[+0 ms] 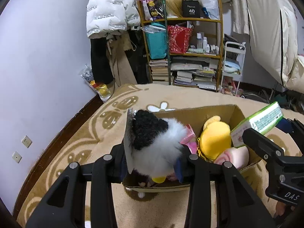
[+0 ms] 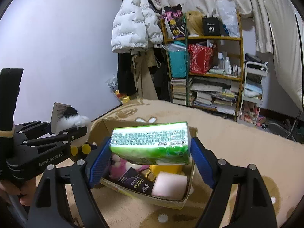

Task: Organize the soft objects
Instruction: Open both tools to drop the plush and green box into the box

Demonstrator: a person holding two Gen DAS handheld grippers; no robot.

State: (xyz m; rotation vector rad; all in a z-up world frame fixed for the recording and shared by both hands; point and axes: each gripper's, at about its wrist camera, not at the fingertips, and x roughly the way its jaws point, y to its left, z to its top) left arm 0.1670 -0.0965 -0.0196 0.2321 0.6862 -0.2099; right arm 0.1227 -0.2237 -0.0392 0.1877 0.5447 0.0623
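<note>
Here: cardboard box [image 2: 190, 195] on beige carpet [image 2: 237, 152], holding yellow plush [image 1: 214, 138], pink roll [image 2: 170, 185], dark pouch [image 2: 135, 183]. Green tissue pack [image 2: 152, 142], clamped between right gripper [image 2: 150, 150] fingers above box. Black-and-white plush toy [image 1: 157, 142], pinched by left gripper [image 1: 152, 163] fingers over box edge.

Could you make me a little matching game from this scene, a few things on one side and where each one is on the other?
Things:
1. black and white plush toy
2. green tissue pack
3. yellow plush
4. pink sponge

Places:
A. held in the right tongs, above the cardboard box
B. lying in the box, near its front right corner in the right wrist view
C. held in the left tongs, over the box's near left end
D. lying in the box, under the tissue pack

Pairs: 1-C, 2-A, 3-D, 4-B
</note>
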